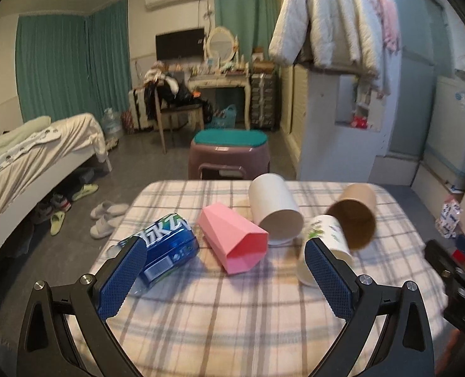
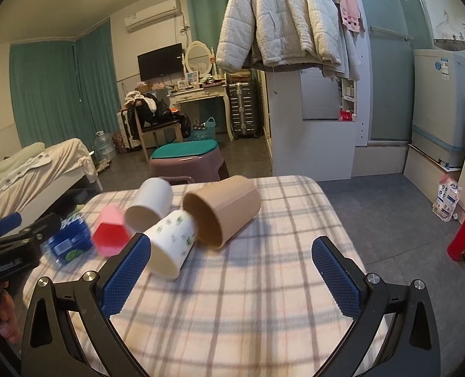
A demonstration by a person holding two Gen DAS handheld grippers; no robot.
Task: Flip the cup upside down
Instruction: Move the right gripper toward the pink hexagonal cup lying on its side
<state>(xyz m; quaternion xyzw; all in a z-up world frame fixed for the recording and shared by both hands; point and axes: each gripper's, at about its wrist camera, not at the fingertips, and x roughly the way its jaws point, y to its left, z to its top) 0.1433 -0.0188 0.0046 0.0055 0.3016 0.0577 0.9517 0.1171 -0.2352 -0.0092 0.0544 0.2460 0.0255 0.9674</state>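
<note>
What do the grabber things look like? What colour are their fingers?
Both look the same. The left gripper and the right gripper each have two black, curved arms with triangle-shaped holes and shiny silver bolts. Their fingers wear bright blue pads with a bumpy mesh pattern. No cables show. In the right wrist view, the left gripper's black body carries small white lettering, too blurry to read.

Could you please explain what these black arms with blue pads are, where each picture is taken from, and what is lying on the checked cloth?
A person holds a two-finger gripper in each hand, each carrying a camera looking along its fingers. One picture comes from the left gripper, the other from the right gripper. Both are open, holding nothing. On the table four cups lie on their sides: a pink cup, a white cup, a brown cup and a printed cup, plus a blue bottle.
</note>
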